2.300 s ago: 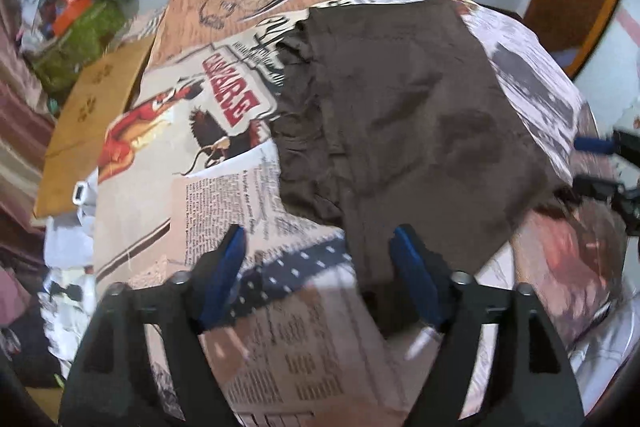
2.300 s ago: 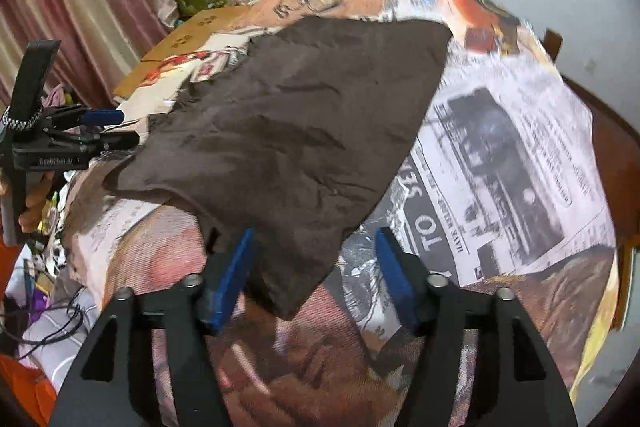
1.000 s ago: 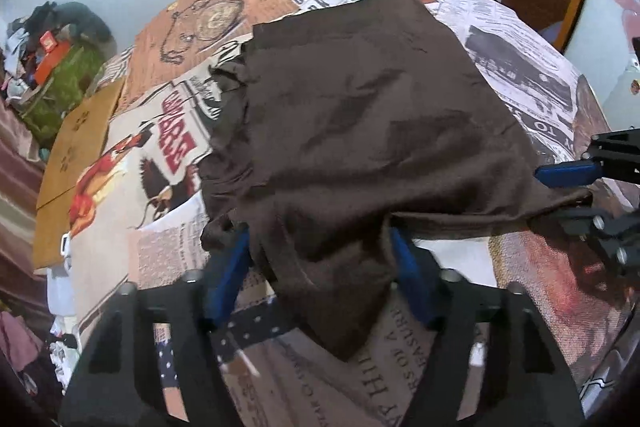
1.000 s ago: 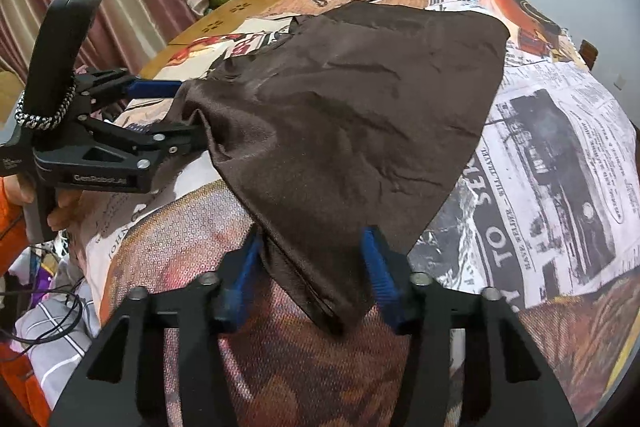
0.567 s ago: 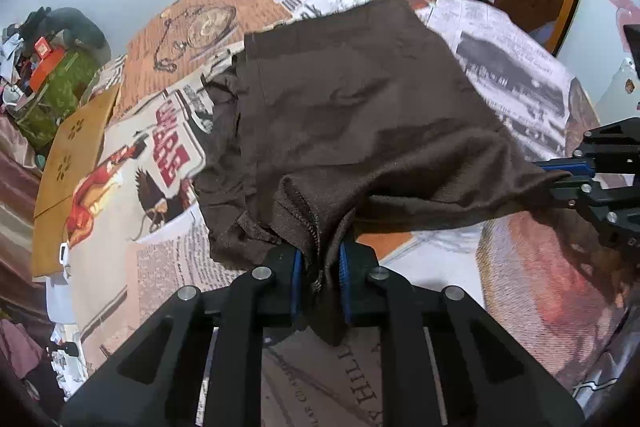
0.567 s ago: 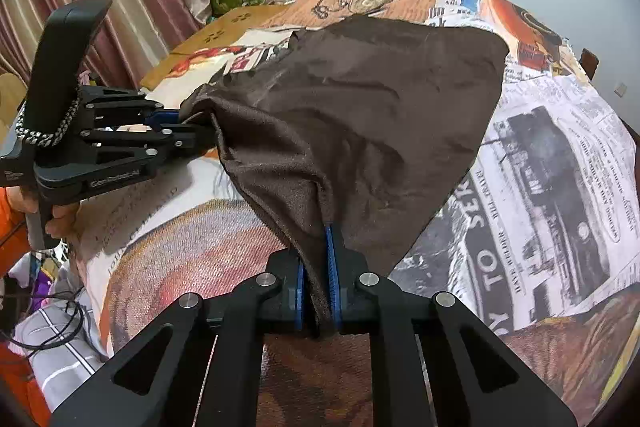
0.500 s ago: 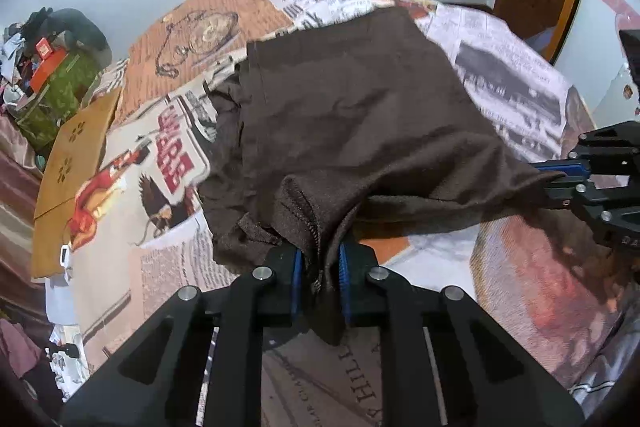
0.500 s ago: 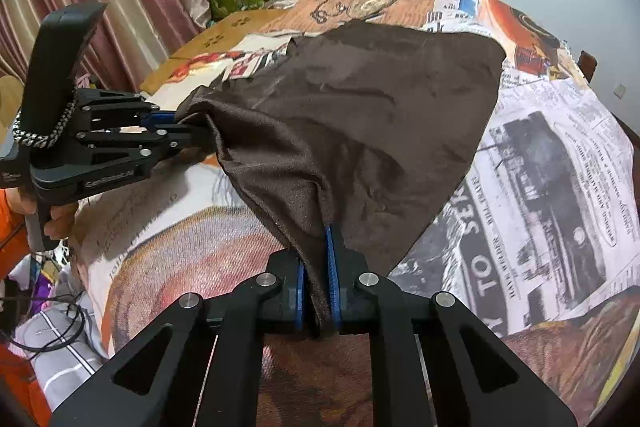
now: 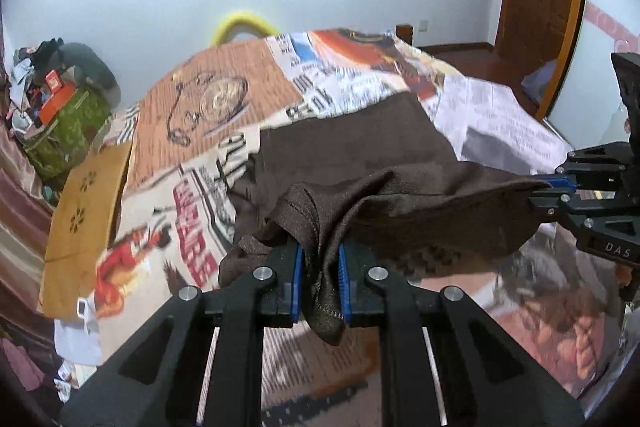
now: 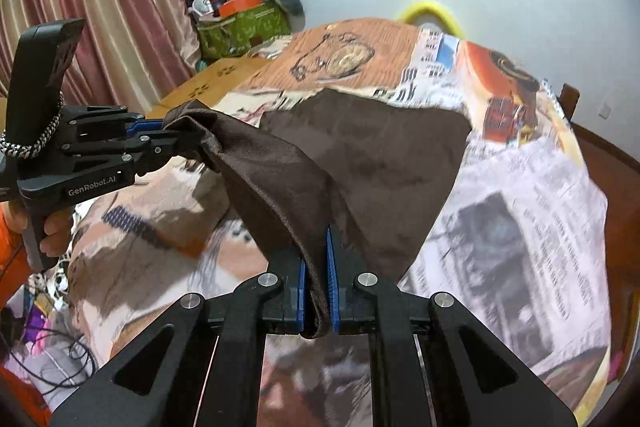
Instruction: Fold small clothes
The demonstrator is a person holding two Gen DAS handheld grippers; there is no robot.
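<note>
Since a second earlier, the crumpled dark brown fabric garment (image 9: 360, 163) was clamped and raised between the fingers of the "GenRobot.AI"-marked left gripper (image 9: 319, 269) and the right gripper (image 10: 317, 291).

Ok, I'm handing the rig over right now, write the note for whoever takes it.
Left gripper: shut on the near left corner of the brown garment.
Right gripper: shut on the near right corner.
Garment: near edge lifted off the printed bedspread and slung between both grippers; far half lies flat on it.
Done: both near corners gripped and raised.
Left: probably carry the near edge over onto the far edge, lay it down, release, then any further folds.
</note>
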